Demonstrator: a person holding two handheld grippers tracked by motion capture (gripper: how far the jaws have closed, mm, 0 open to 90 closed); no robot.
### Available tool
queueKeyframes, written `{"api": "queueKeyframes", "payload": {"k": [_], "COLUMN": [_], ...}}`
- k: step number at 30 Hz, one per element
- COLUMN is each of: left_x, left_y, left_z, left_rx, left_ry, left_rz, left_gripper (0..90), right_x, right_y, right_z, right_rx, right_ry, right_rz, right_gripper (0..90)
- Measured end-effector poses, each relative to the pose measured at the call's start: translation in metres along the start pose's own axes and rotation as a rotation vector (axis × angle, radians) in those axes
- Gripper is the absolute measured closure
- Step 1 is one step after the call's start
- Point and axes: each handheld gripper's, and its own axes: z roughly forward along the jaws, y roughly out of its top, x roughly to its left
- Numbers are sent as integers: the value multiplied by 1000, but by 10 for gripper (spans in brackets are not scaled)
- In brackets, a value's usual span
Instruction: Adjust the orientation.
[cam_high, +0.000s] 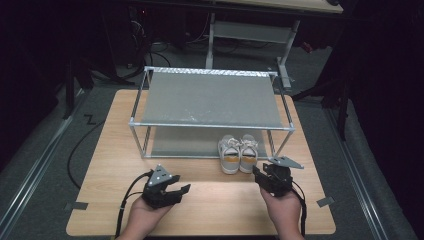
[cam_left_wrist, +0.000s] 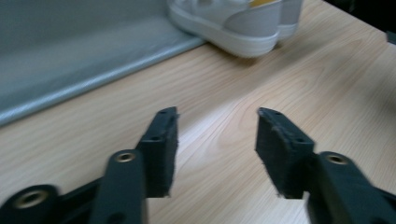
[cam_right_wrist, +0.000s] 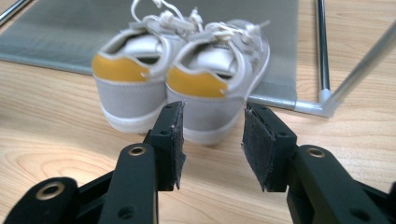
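I see a wooden table (cam_high: 200, 210) with a two-tier metal shoe rack (cam_high: 210, 97) standing on its far half. Grey fabric covers both the upper shelf and the lower one.

A pair of white sneakers (cam_high: 239, 153) with yellow heel patches sits at the near right of the rack's lower shelf (cam_right_wrist: 280, 56). Toes point far, under the upper shelf; the heels overhang the near edge onto the table. The two shoes stand side by side, touching or nearly so. Laces are loose on top (clearest in the right gripper view).

Left gripper (cam_high: 172, 192): held in the person's left hand (cam_high: 145, 217) at the near left of the table, well apart from the shoes. Its tongs are spread, holding nothing; in its own view I see bare wood between the pads. The sneakers (cam_left_wrist: 238, 23) appear at the top of that view, beyond the tips.

Right gripper (cam_high: 260, 176): held in the person's right hand (cam_high: 281, 207) at the near right, just near of the shoes' heels. Its tongs are also spread, with nothing between them. In its own view the gripper (cam_right_wrist: 212, 140) lines up with the right shoe (cam_right_wrist: 219, 88); the tips sit close to its heel, but I cannot tell whether they touch. The left shoe (cam_right_wrist: 130, 84) stands just beside it.

A cable trails from each gripper toward the near edge.
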Motion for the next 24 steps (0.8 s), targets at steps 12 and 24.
{"api": "queueKeyframes", "payload": {"k": [12,24], "left_x": [-50,-59], "left_y": [27,68], "left_z": [85,135], "left_rx": [22,24], "left_ry": [44,163], "left_rz": [8,-2], "left_gripper": [845,900], "right_x": [-11,-1], "right_y": [-26,-10], "right_z": [20,45], "right_rx": [-24,-52], "right_ry": [94,70], "right_rz": [-27,-51], "right_gripper": [810,900]}}
